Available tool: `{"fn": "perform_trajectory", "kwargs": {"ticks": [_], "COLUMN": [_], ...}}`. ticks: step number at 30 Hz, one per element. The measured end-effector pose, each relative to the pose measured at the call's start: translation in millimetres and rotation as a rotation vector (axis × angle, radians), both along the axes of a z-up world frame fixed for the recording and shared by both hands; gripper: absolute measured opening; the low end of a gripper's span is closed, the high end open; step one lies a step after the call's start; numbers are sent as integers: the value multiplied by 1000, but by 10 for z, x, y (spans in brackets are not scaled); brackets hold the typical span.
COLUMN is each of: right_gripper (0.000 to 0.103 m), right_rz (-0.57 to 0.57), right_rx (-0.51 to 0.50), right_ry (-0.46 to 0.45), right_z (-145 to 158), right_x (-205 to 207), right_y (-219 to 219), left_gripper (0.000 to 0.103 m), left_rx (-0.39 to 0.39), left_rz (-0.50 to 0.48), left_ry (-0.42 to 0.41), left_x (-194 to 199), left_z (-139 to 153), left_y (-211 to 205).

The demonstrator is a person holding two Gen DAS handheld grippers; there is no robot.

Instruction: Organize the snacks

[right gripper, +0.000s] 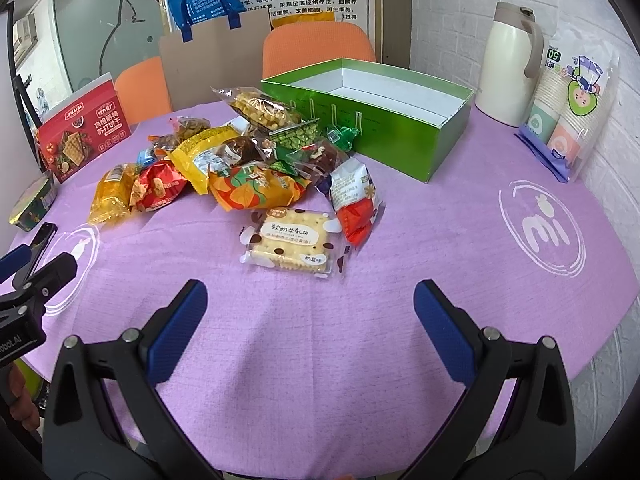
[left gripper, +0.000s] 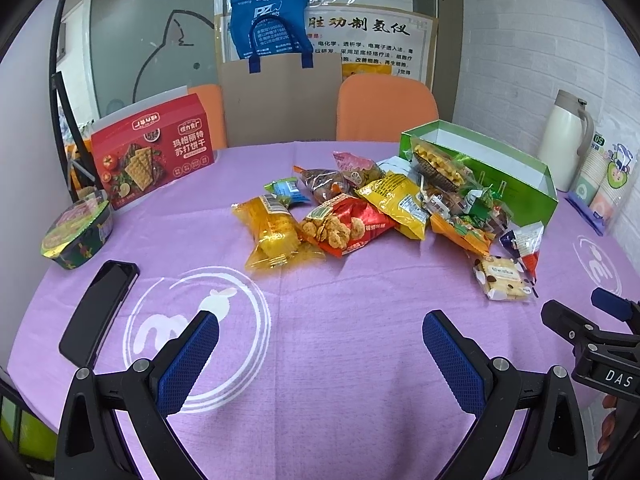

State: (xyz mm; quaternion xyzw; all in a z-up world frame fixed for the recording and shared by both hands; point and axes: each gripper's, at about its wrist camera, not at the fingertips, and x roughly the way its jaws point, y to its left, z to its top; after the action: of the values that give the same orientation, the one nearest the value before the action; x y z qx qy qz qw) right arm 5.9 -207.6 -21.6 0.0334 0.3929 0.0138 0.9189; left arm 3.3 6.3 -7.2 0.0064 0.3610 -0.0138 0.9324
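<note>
The right gripper [right gripper: 310, 308] is hovering low over the purple tabletop [right gripper: 440, 240] with its jaws standing wide apart and nothing between them, and the left gripper [left gripper: 320, 340] is doing the same on its side, also spread and empty. The snacks are lying in a loose heap [right gripper: 240, 160] near the middle of the tabletop, several packets overlapping one another, with the heap's far edge leaning against the front wall of an open green box [right gripper: 400, 140] whose white inside is showing no contents. Nearest the right gripper, a clear-wrapped cracker packet [right gripper: 292, 242] is lying flat and apart from most of the pile, just touched at one corner by a red-and-white pouch [right gripper: 354, 200]. Judging by looks, these packets are light, puffy and slick, so film wrappers may be sliding under the pads and crackers may be cracking if squeezed hard. The cracker packet seems best taken across its short sides, low at the edges of the biscuit stack rather than by the thin crimped seal, with a gentle close. A yellow packet [left gripper: 270, 232] is sitting closest to the left gripper, soft and pillow-like, likely best pinched at its middle. The green box looks like the likely place for them.
</note>
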Motion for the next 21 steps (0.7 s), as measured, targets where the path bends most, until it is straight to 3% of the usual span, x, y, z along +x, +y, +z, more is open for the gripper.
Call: {"fn": "perform_trajectory", "kwargs": {"ticks": [10, 13, 18, 21], "right_gripper": [102, 102, 103, 103], "right_rz": [-8, 37, 44, 46], "right_rx": [20, 40, 96, 60], "right_ry": [-20, -48, 10, 28], "right_z": [-55, -89, -184, -203], "right_x": [19, 66, 343, 557], "right_y": [-184, -273, -411, -388], "left_gripper": [103, 103, 102, 97], "left_rx": [-47, -55, -99, -116], "left_rz": [-55, -85, -144, -168], "left_ry": [37, 42, 80, 94], "left_x": [97, 135, 241, 271], "left_z": [-89, -95, -136, -165], "left_y": [-17, -83, -173, -214]}}
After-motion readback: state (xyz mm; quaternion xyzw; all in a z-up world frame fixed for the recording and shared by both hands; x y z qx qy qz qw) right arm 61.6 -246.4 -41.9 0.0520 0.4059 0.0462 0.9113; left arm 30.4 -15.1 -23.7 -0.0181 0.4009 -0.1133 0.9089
